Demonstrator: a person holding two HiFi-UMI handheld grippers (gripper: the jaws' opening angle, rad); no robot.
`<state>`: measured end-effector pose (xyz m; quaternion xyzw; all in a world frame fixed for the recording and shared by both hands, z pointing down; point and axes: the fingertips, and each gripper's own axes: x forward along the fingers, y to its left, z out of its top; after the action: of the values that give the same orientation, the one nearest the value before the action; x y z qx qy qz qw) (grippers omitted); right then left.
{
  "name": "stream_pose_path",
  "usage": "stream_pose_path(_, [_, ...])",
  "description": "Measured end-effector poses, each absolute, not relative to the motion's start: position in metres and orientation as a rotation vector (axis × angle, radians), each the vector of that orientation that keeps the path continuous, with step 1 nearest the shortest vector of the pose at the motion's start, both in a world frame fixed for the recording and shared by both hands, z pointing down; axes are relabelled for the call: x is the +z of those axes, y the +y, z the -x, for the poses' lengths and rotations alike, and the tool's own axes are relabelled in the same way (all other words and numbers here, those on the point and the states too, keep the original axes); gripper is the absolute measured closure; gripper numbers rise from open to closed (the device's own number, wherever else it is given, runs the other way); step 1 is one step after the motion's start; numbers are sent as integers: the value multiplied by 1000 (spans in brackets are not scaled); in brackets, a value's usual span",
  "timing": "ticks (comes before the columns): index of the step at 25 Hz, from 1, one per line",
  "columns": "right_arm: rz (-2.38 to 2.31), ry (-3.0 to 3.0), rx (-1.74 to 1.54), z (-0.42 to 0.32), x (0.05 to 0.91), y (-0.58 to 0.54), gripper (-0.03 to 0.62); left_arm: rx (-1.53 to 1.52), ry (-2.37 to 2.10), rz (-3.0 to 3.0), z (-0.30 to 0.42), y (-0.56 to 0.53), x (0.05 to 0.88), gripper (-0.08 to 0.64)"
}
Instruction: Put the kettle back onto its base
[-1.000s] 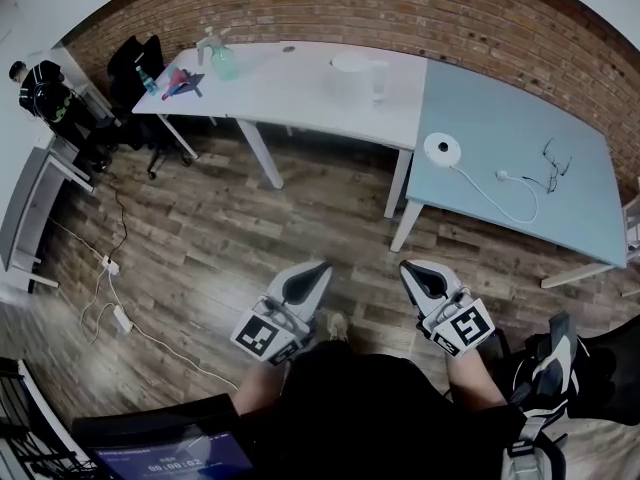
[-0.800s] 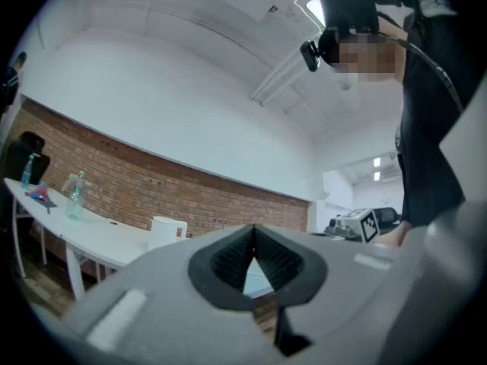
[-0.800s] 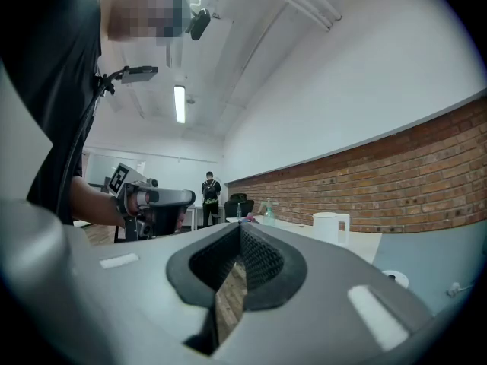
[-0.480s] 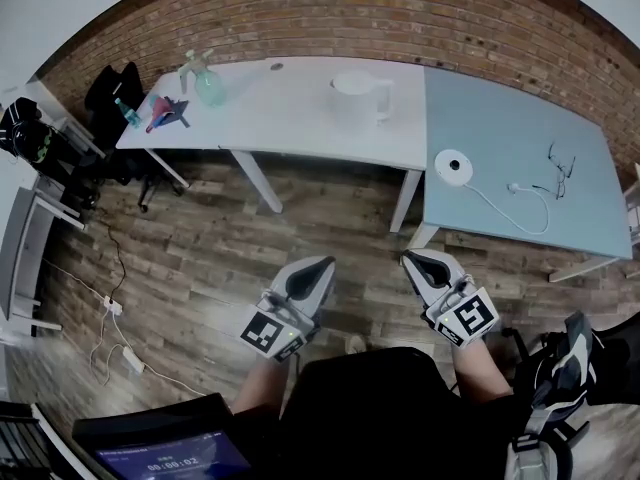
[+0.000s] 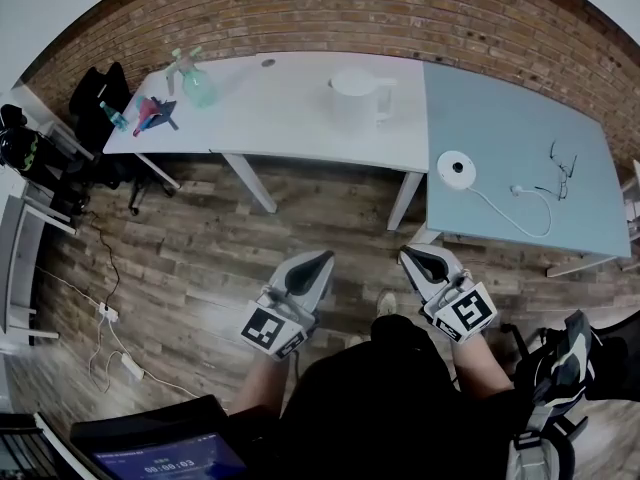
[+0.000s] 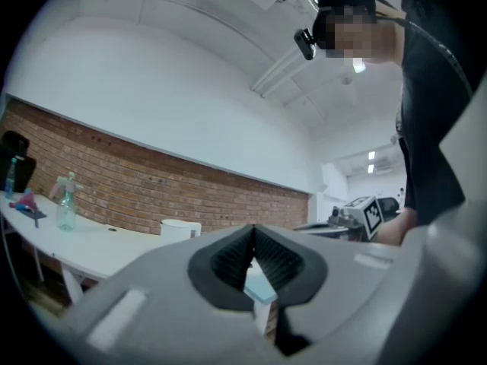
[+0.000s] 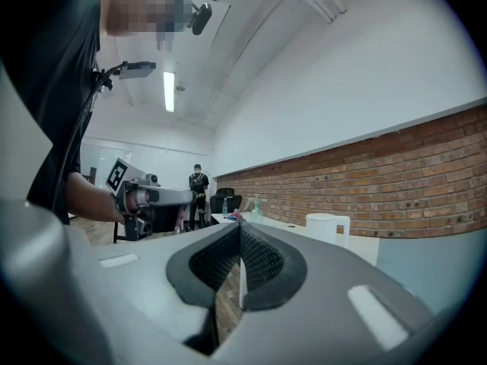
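The kettle [image 5: 355, 98] stands on the white table [image 5: 270, 118], apart from its base [image 5: 455, 168].

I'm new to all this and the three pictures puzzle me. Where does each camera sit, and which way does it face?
Head view: on the person's head, facing steeply down at the floor and white table; shows the torso, left gripper, right gripper.
Left gripper view: rides that gripper, facing level along its shut jaws; shows torso and the other gripper.
Right gripper view: the same, mirrored.
Shared: all three see the white kettle on that table.
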<state>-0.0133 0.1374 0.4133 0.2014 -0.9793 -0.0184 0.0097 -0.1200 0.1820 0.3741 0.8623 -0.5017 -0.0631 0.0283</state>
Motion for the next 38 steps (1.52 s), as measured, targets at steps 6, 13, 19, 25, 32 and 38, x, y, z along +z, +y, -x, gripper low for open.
stream_pose_path(6, [-587,-3071,-33,24,422,98,588,-174,-1568,-2633,126,148,385,557])
stream_pose_path(13, [-528,-3086,-10,37,428,33,588,-116,-1603,-2619,140,89,395,557])
stream_pose_path(19, [-446,-3093,-16,39,424,-31,588,-152,-1666,-2584,138,21,378,557])
stream_pose_path(25, [-426,-3096,-15,34,426,-83,588,-138,-1680,-2584,128,-31,376,557])
stream_pose_path(32, [-420,-3101,8,44,433,-117,588,-114,-1670,-2585,120,-78,385,557])
stream_pose_path(38, [-427,-3087,18,55,437,-132,588,-108,-1607,-2627,119,-104,398,557])
